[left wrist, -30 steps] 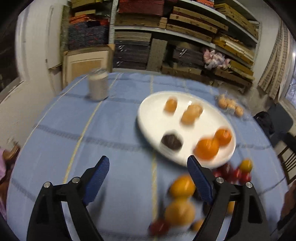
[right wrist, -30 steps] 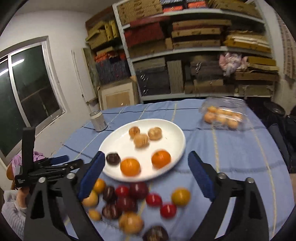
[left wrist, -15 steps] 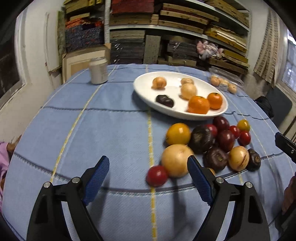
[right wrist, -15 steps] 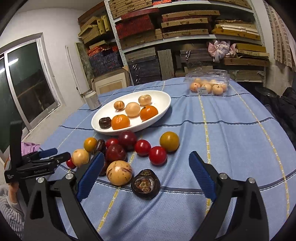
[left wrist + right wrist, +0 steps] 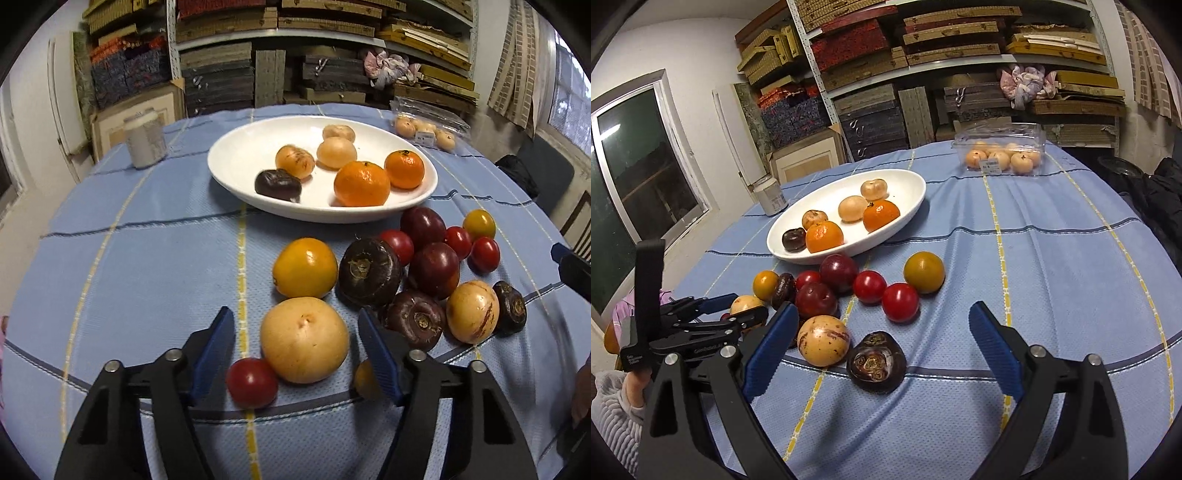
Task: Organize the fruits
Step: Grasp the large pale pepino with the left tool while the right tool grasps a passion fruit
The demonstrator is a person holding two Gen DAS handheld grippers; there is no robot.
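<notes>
A pale yellow round fruit [image 5: 304,339] lies on the blue cloth between the fingers of my left gripper [image 5: 295,321]. The jaws are closing around it, with a gap still showing on both sides. A small red tomato [image 5: 252,382] touches the fruit on its left. Beyond lie a yellow-orange fruit [image 5: 305,267] and several dark purple and red fruits [image 5: 370,271]. The white plate [image 5: 236,162] holds two oranges [image 5: 362,183], pale fruits and a dark one. My right gripper [image 5: 882,310] stands open above a speckled yellow fruit [image 5: 823,339] and a dark fruit [image 5: 876,362], holding nothing.
A grey tin [image 5: 144,138] stands at the far left of the table. A clear plastic box of pale fruits [image 5: 1001,155] sits at the far right. Shelves stacked with boxes line the wall behind. A person's sleeve [image 5: 613,417] shows at the lower left.
My left gripper has dropped and come forward over the pale yellow fruit, and its jaws have narrowed. The right gripper sank toward the table earlier, then held still.
</notes>
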